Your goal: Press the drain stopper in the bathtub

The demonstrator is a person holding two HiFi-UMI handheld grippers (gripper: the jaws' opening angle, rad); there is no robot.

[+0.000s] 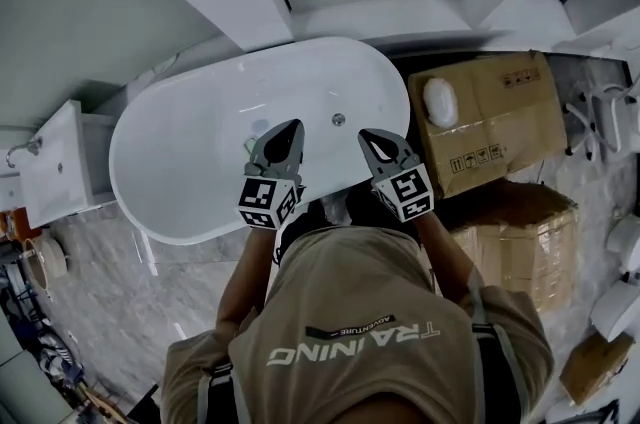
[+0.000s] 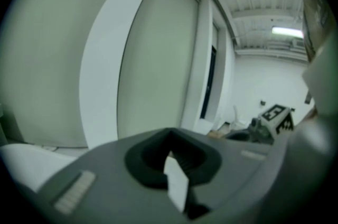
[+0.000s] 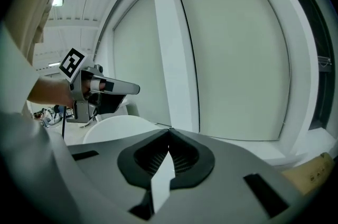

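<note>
A white oval bathtub lies below me in the head view. A small round metal drain stopper sits on its floor near the right end. My left gripper hangs above the tub's near rim, left of the stopper and apart from it. My right gripper hangs just right of the stopper, also apart from it. Both point up and away at the window wall. In the left gripper view, the left gripper has its jaws shut and empty. The right gripper shows the same in its own view.
Two cardboard boxes stand right of the tub, one with a white bundle on top. A white basin cabinet stands at the left. The floor is grey marble. A window wall runs behind the tub.
</note>
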